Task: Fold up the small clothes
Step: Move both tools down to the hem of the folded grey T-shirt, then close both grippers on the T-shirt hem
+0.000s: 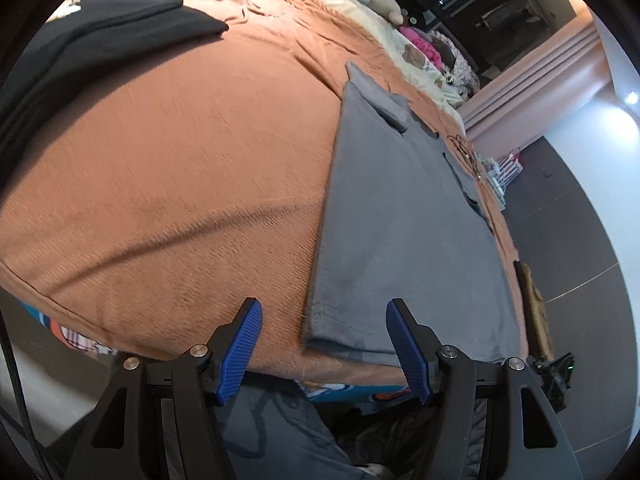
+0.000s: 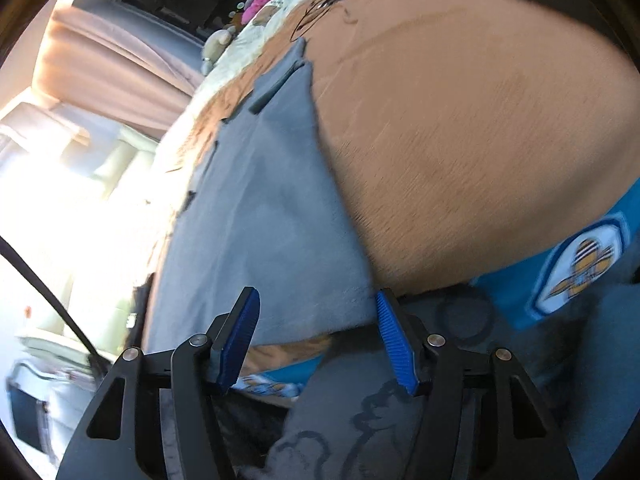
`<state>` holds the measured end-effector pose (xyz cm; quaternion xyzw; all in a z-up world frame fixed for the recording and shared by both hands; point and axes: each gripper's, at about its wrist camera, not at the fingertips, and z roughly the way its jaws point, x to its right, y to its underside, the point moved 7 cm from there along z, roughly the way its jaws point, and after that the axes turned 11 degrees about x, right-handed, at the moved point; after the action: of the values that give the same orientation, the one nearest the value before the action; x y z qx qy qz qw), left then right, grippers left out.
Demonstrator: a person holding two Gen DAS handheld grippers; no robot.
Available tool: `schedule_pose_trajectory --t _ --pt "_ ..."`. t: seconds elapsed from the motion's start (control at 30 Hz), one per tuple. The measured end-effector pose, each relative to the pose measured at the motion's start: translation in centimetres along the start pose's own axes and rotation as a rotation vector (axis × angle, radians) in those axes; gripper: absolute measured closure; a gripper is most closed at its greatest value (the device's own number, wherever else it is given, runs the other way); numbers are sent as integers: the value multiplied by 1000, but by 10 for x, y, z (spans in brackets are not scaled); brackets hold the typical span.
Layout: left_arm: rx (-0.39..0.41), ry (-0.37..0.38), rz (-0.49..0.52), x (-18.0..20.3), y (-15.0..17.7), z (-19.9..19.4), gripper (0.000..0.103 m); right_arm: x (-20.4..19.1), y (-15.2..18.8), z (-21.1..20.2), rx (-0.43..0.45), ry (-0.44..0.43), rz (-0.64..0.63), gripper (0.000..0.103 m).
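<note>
A grey garment point(image 1: 400, 216) lies flat on an orange bedspread point(image 1: 180, 160), folded lengthwise with a sleeve tucked over at its far end. My left gripper point(image 1: 324, 303) is open at the bed's near edge, and the garment's near left corner lies between its blue pads point(image 1: 240, 348) without touching them. In the right wrist view the same garment point(image 2: 264, 208) runs away from my right gripper point(image 2: 316, 291), which is open. The near right corner of the hem sits between its blue pads point(image 2: 394, 344), and the picture is blurred.
A black garment point(image 1: 100, 40) lies at the far left of the bed. Plush toys and bright cloths point(image 1: 420, 52) crowd the head end. A blue patterned sheet point(image 2: 560, 272) hangs below the bedspread. Dark floor point(image 1: 580, 220) borders the bed. Grey printed cloth point(image 2: 360, 420) is below the grippers.
</note>
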<state>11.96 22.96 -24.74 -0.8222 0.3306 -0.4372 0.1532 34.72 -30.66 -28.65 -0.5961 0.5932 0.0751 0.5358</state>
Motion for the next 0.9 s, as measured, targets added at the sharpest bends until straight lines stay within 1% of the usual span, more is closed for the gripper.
schedule_pose_trajectory --t 0.13,0.2,0.27,0.33,0.4,0.47,0.53,0.57,0.67,0.73,0.8,0.83,0.87,0.9 --pt "-12 41 -53 1 3 0 37 1 -11 -1 13 -99 68 45" --pt "-13 60 -86 -1 4 -2 37 3 -16 0 20 -132 95 45" --pt "-16 74 -111 -1 4 -3 37 6 -17 -1 27 -144 103 45" --pt "-18 83 -126 -1 5 -5 37 10 -17 -1 28 -111 86 45" --pt "-16 82 -126 -2 5 -7 37 22 -15 -4 37 -32 58 45" --pt "-15 83 -127 -1 5 -7 37 33 -16 -6 38 6 64 45" --pt "-14 79 -123 -1 5 -7 37 39 -15 -3 28 12 80 45" --pt "-15 76 -120 -2 5 -8 37 42 -18 -3 28 -8 98 45" --pt "-17 65 -113 0 3 -7 37 46 -22 -1 16 -30 125 45" --pt "-17 61 -113 0 3 -6 37 48 -22 7 9 -25 134 45" --pt "-15 58 -117 0 2 -6 37 47 -22 14 1 -3 129 45" --pt "-14 56 -118 0 2 -6 37 43 -18 15 -5 -1 130 48" --pt "-14 55 -118 0 1 -6 37 43 -17 15 -14 0 131 57" --pt "-15 55 -117 0 1 -6 37 41 -17 13 -19 -8 135 63"
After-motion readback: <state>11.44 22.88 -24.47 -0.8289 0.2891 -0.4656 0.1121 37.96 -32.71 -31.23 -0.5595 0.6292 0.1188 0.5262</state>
